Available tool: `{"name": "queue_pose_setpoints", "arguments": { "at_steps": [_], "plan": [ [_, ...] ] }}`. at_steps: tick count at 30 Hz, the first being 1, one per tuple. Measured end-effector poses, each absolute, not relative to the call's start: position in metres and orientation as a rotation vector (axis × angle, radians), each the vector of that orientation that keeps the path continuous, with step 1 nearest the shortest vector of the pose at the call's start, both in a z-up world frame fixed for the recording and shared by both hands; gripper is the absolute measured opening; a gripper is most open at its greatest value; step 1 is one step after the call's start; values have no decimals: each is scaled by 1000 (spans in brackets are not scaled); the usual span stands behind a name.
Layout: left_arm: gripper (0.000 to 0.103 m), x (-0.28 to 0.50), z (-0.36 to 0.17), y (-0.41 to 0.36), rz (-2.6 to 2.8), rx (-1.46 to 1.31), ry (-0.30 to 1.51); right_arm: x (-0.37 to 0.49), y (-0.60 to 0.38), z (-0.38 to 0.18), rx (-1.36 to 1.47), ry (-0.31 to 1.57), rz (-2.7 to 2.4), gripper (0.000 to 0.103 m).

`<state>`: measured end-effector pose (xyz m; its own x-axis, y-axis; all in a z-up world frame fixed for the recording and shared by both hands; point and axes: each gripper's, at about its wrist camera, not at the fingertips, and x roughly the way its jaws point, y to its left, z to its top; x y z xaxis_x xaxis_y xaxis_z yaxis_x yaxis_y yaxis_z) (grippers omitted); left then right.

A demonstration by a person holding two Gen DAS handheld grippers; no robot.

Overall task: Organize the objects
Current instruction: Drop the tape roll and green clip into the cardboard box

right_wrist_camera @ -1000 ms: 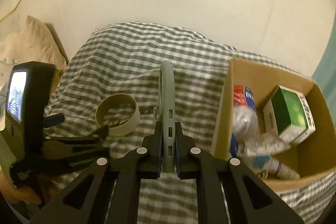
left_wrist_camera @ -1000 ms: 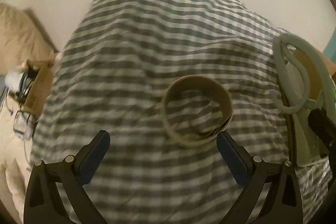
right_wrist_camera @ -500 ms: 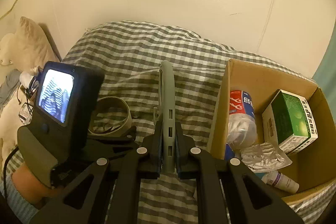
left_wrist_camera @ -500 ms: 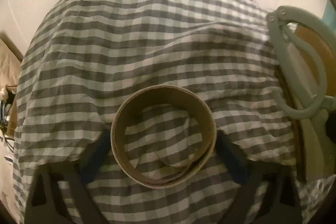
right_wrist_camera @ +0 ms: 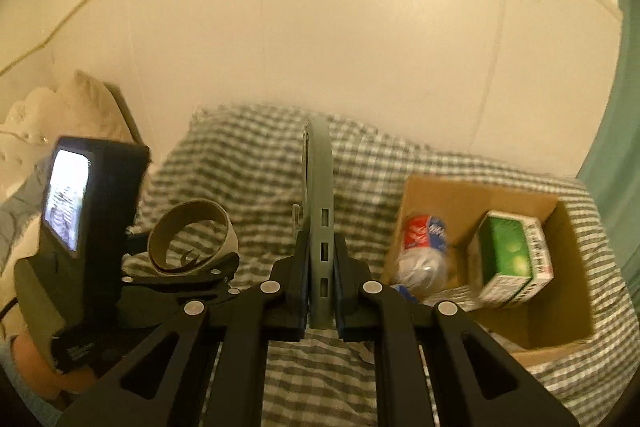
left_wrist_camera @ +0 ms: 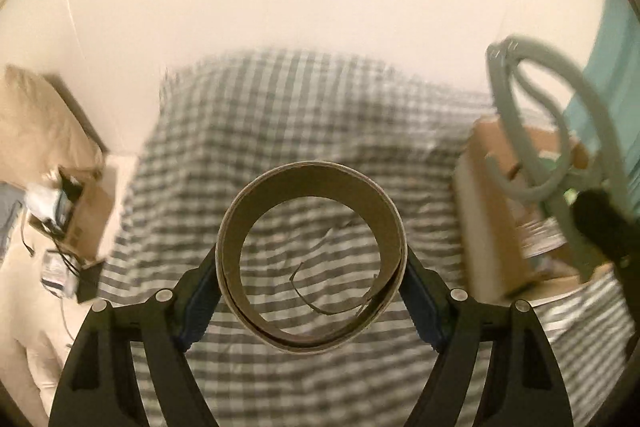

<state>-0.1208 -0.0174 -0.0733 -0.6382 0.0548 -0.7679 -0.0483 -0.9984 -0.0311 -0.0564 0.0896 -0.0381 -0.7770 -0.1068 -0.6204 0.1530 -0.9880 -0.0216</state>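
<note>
A gingham-covered bed fills the scene. At its right sits an open cardboard box holding a green carton. Left tool clamps the cardboard tape core, raised above the bedding, its jaws having just closed. Right tool, fully closed, pinches a grey plastic hanger edge-on.

No print could be read with confidence. Green box in the cardboard box: white side panel carried dark and red printing, too blurred to make out. Crumpled bottle beside it bore a red and blue label with white lettering, possibly a brand mark, illegible. Left gripper's black body showed a pale line of small lettering, too small to read.
</note>
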Motion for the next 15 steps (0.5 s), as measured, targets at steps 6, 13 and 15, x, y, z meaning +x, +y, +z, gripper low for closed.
{"name": "queue_pose_setpoints", "arguments": {
  "at_steps": [6,13,15],
  "plan": [
    [83,-89,-9,12,2859,-1169,9,-16,123,11,853,81,-2889,9],
    [83,-62,20,71,2833,-1045,61,18,189,39,785,1,-2979,9],
    [83,-61,17,88,2813,-1035,91,21,210,40,790,-34,-3002,9]
  ]
}}
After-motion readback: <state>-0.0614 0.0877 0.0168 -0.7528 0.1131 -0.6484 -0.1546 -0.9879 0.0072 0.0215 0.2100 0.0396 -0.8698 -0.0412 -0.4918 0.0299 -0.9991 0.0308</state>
